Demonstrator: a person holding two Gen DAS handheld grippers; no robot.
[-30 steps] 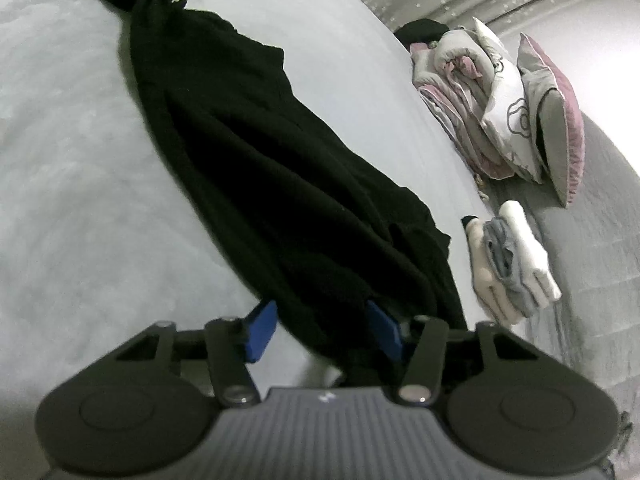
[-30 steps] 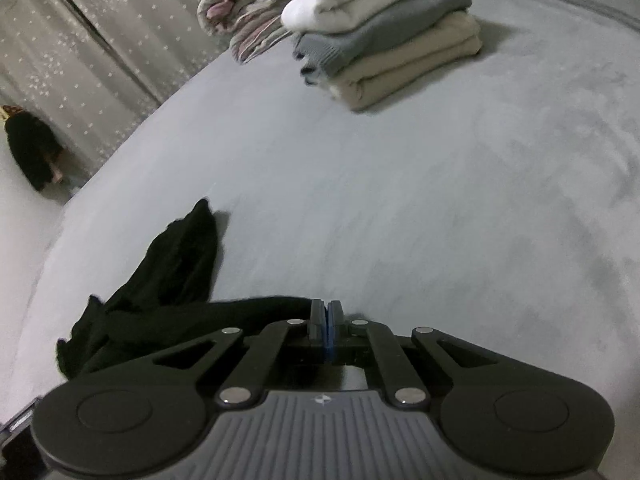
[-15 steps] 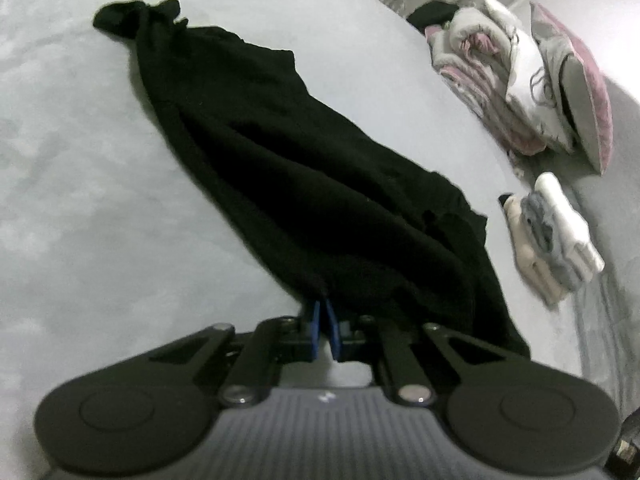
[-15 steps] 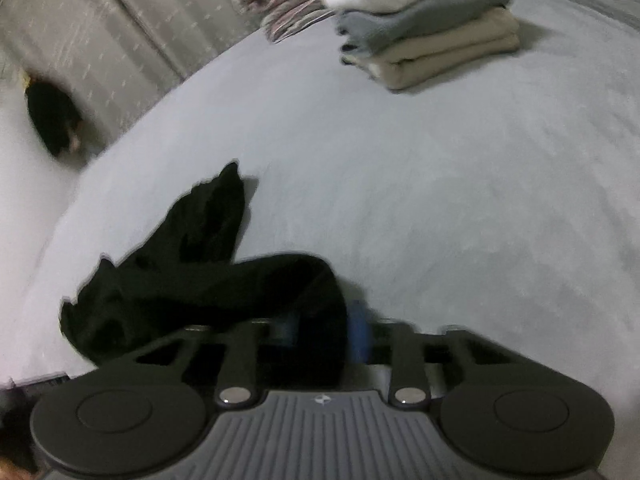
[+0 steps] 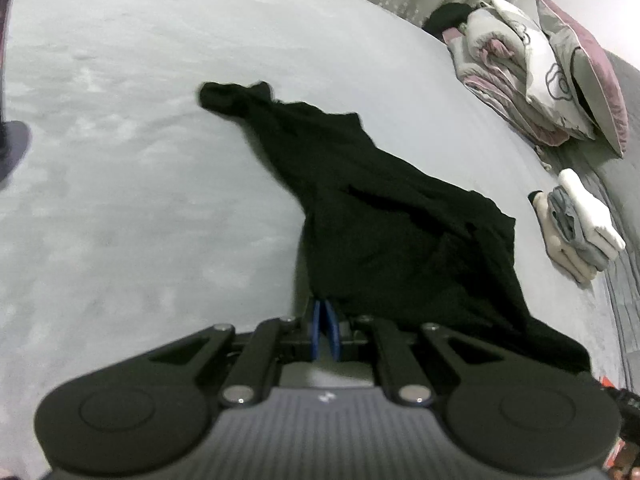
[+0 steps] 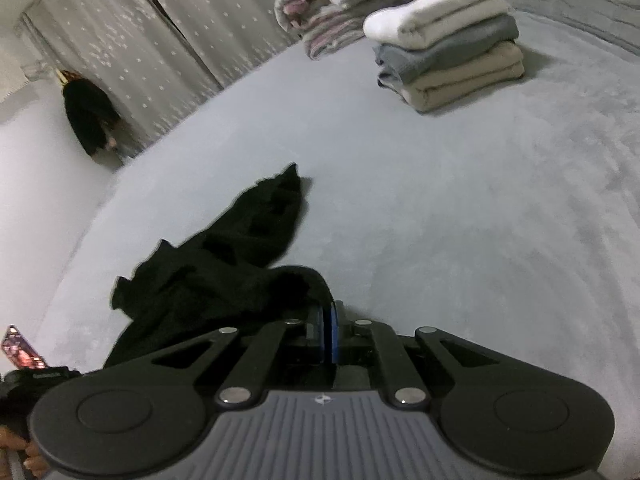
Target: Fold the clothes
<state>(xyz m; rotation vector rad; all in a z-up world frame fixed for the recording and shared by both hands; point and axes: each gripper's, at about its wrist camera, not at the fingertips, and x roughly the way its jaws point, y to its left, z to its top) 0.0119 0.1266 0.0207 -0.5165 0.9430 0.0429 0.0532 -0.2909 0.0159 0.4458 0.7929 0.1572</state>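
A black garment (image 5: 376,216) lies stretched out on the grey bed (image 5: 120,200), its far end bunched toward the upper left. My left gripper (image 5: 325,312) is shut on its near edge, blue pads pressed together with cloth between them. In the right wrist view the same black garment (image 6: 224,264) is crumpled left of centre, and my right gripper (image 6: 327,312) is shut on a fold of it. The cloth between the two grippers is lifted off the bed.
A stack of folded white, grey and beige clothes (image 6: 448,44) (image 5: 576,228) sits at the far right of the bed. Pillows and a rolled quilt (image 5: 540,76) lie beyond it. A dotted curtain (image 6: 168,40) hangs behind; a dark item (image 6: 88,116) hangs beside it.
The left gripper went from open to shut on the garment's near edge and drew back. The right gripper opened, then shut on a fold of the garment.
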